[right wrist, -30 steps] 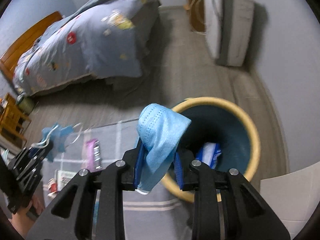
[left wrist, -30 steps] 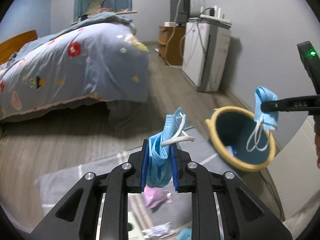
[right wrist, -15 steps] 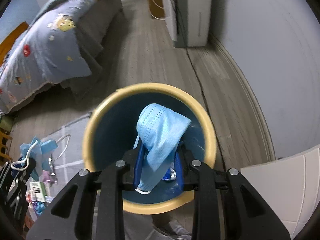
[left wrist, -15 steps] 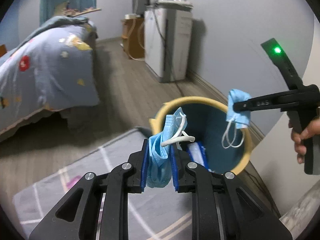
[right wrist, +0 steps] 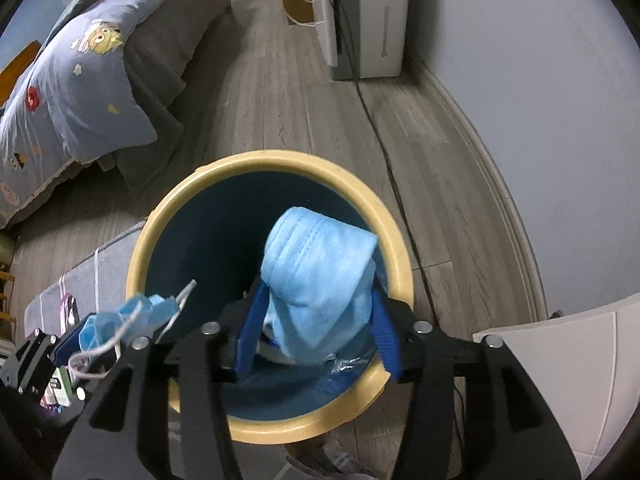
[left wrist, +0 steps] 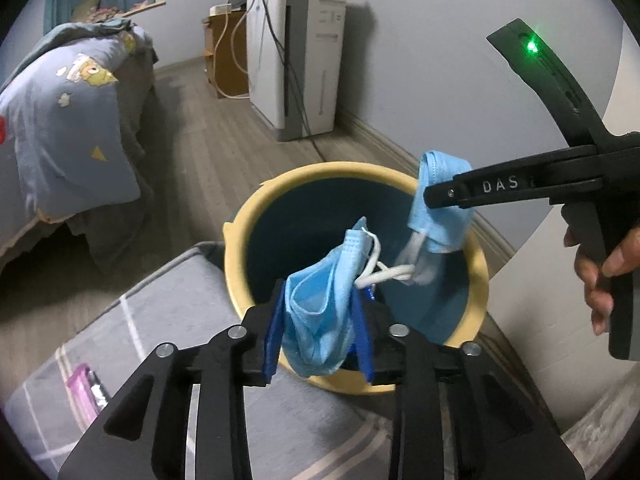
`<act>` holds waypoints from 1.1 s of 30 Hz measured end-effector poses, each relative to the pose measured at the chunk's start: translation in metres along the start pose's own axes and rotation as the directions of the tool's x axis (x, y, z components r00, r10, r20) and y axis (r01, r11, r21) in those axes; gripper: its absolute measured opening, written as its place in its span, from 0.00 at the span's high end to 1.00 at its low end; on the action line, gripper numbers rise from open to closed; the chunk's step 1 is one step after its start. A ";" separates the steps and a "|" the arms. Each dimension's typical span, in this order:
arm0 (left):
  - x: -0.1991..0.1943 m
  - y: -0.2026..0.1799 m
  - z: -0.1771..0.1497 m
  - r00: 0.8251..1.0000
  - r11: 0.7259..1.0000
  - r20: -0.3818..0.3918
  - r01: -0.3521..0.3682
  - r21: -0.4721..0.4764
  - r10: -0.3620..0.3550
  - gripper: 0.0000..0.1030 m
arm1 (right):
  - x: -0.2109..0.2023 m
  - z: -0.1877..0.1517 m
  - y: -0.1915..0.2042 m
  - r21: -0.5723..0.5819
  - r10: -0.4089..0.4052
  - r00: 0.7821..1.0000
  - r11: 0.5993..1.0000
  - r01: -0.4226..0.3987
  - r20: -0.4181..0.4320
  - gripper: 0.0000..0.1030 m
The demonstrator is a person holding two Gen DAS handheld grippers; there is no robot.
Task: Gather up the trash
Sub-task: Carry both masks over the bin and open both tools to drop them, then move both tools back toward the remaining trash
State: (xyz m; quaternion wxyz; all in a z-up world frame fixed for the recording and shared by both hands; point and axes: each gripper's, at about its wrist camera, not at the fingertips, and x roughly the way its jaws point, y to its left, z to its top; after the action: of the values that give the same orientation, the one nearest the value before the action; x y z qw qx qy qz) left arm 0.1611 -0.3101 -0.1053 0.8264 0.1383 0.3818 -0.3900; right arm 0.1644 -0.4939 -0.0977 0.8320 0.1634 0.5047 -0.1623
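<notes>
Masks fill both grippers above a yellow-rimmed bin (right wrist: pixel 394 240) with a dark blue inside. In the right wrist view, the right gripper (right wrist: pixel 316 336) has just been opening its jaws, and a folded blue mask (right wrist: pixel 320 276) sits between the spread blue pads over the bin's mouth; whether the pads press on it cannot be told. In the left wrist view, the left gripper (left wrist: pixel 318 334) has also just been opening, and a crumpled blue mask (left wrist: pixel 318 312) with a white ear loop hangs between its pads at the near edge of the bin (left wrist: pixel 236 264), the pads close against its sides, so a grip cannot be ruled in or out. A hand (left wrist: pixel 600 264) grips the right gripper's handle at the right of that view. Beside the bin lies a grey mat (left wrist: pixel 168 320) with a pink packet (left wrist: pixel 82 384) on it. Farther off, a bed (right wrist: pixel 76 76) with a patterned blue quilt stands on the wooden floor, and a white appliance (left wrist: pixel 296 64) stands against the wall with cables trailing from it.
</notes>
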 end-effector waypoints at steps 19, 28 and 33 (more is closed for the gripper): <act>-0.078 0.027 -0.015 0.982 0.983 0.065 -0.176 -0.045 0.178 0.09 | -0.034 0.001 0.049 -0.004 0.075 0.995 0.997 -0.075 0.061 0.06; -0.117 0.060 -0.031 0.961 0.953 0.047 -0.263 -0.152 0.273 0.09 | -0.049 -0.008 0.096 -0.066 0.125 0.991 0.990 -0.122 0.053 0.06; -0.139 0.078 -0.045 0.938 0.926 0.030 -0.336 -0.172 0.346 0.09 | -0.055 -0.014 0.124 -0.102 0.149 0.988 0.984 -0.143 0.047 0.06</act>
State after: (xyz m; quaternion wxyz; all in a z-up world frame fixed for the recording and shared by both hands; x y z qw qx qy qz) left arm 0.1397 -0.1605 -0.0378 0.9012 0.1224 0.3579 -0.2114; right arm 0.1837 -0.3714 -0.0415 0.8623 0.1544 0.4756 -0.0802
